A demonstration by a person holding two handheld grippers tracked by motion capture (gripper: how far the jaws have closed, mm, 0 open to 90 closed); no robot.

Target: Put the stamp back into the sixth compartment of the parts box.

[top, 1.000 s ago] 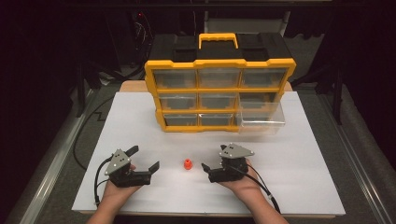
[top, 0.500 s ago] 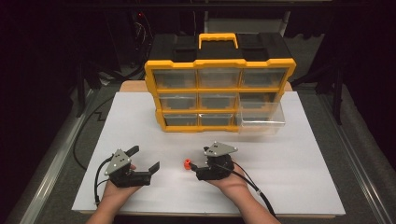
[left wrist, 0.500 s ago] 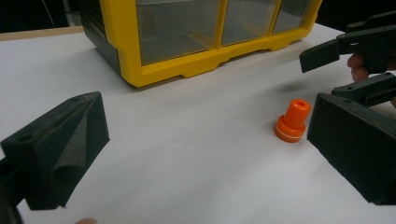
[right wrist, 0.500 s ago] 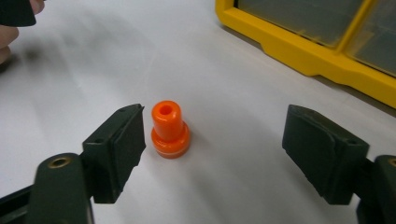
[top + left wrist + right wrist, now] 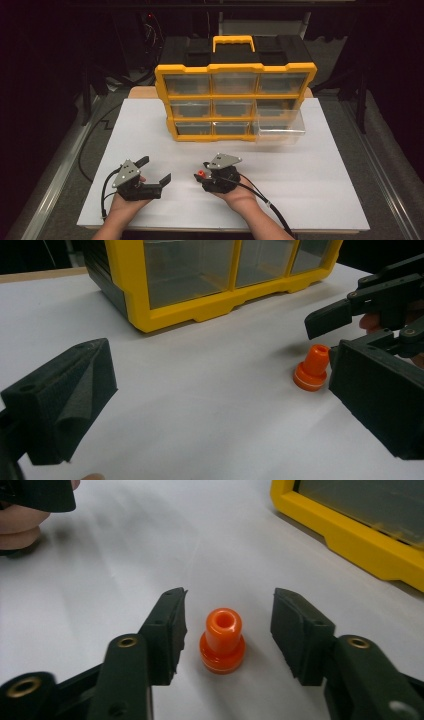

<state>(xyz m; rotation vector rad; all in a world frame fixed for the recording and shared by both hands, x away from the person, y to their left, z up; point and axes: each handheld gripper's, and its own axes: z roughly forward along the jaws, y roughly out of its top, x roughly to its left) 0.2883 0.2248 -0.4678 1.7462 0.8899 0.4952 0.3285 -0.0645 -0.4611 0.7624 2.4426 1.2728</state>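
A small orange stopper-like piece (image 5: 200, 173) (image 5: 223, 640) (image 5: 312, 369) stands upright on the white board. My right gripper (image 5: 201, 171) (image 5: 229, 615) straddles it, one jaw on each side. The jaws have just been closing, but a gap shows between each pad and the piece, so nothing is gripped. My left gripper (image 5: 155, 170) (image 5: 220, 390) rests on the board to the left, open wide with nothing between its jaws. It points toward the orange piece.
A yellow organizer (image 5: 235, 100) with a black top and clear drawers stands at the back of the white board (image 5: 325, 190). Its bottom right drawer (image 5: 280, 131) is pulled out. The right gripper's cable (image 5: 265, 202) trails toward the front edge.
My right gripper has slid left to the orange piece and now has it between its jaws, which have narrowed. The left gripper has not moved.
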